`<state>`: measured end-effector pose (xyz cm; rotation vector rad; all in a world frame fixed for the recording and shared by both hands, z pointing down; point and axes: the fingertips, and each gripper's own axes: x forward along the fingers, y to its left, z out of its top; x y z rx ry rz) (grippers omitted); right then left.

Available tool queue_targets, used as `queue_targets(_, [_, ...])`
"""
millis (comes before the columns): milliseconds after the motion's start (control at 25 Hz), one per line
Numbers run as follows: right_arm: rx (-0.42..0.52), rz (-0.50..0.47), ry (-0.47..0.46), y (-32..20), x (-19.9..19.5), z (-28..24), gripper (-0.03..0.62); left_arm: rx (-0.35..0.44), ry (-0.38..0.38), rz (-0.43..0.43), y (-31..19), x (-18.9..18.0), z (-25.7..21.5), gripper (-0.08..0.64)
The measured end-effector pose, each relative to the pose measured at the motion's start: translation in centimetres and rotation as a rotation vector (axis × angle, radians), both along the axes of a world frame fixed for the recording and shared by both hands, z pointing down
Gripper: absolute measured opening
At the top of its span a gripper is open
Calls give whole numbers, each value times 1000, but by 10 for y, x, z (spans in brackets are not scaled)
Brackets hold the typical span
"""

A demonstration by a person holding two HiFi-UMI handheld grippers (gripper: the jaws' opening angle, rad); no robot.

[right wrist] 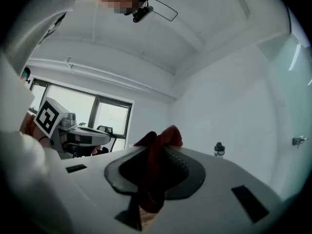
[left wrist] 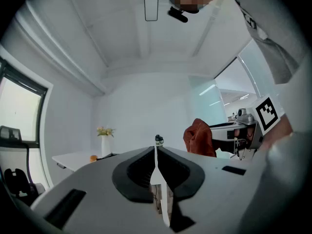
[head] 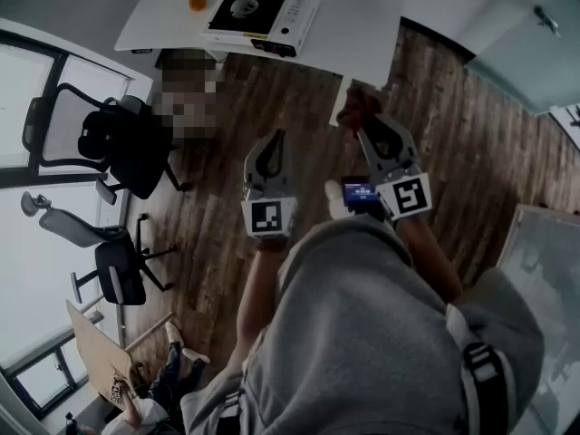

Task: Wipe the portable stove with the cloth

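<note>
Left tongs: pressed together, nothing between them. Right tongs: pinching the red cloth. Portable stove: at the worktop near edge, well apart from both tongs, with wooden floor between.

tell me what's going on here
A person standing back from the white table holds a tool in each hand. The right tool is shut on a red cloth; the left tool is shut with nothing in it. The portable stove sits on the table, and neither tool is near it yet.
</note>
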<state>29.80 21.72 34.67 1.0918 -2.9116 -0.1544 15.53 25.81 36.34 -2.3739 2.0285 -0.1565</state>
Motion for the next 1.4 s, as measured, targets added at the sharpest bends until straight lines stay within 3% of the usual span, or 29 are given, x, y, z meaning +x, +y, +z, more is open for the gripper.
queue_targets(320, [-68,-64,-2,-58,3,12,95,-43,-13,-6,-55,8,9,41])
queue_targets(680, [-103,-59,41,-116,-7,23,98,-39,39,-39,-84,-11,22,41])
queue_targets(1040, [-141,56,37,-164,-60,21,98,-44,89,36,-108,-82,27,41])
queue_targets(1400, [-268,266,-79,-201,-101,14,100,-80,115,165,-131,-165,32,41])
